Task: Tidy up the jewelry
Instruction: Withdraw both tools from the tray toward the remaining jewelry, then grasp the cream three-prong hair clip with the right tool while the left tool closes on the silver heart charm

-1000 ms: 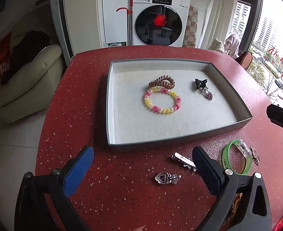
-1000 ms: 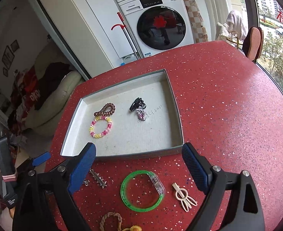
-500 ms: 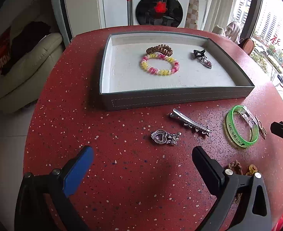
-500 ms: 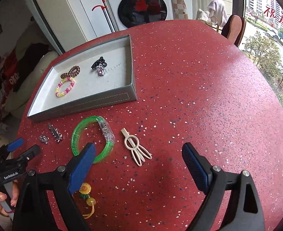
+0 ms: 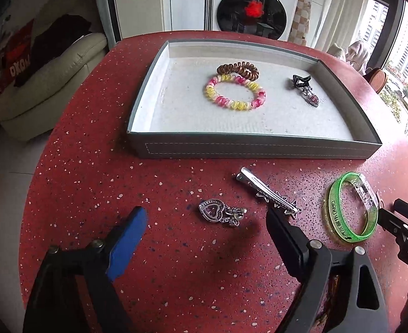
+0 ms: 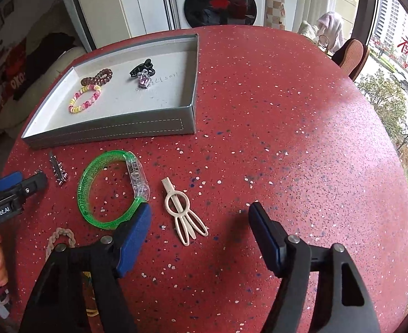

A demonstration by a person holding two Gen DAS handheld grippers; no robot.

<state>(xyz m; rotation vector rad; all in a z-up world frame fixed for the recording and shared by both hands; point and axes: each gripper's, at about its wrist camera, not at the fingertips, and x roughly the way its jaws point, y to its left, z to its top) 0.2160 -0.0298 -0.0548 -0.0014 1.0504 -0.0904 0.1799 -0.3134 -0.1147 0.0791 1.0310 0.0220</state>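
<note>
1. The left tool (image 5: 206,219) hovers low over the red speckled counter (image 5: 93,166), its jaws spread wide and gripping nothing.
2. A heart pendant (image 5: 220,216) lies on the counter between those jaws, touching neither.
3. A silver hair clip (image 5: 267,193) lies just beside the left tool's dark finger.
4. The right tool (image 6: 201,216) has its jaws closing, with only bare counter and the tip of a cream hair clip (image 6: 183,212) between them; the pads press on nothing.
5. A green bangle (image 6: 109,188) lies beside the cream clip, its lower edge at the right tool's blue finger.
6. The grey tray (image 5: 253,147) holds a brown coil tie (image 5: 237,69), a pink-and-yellow coil bracelet (image 5: 234,94) and a black claw clip (image 5: 303,88).
</note>
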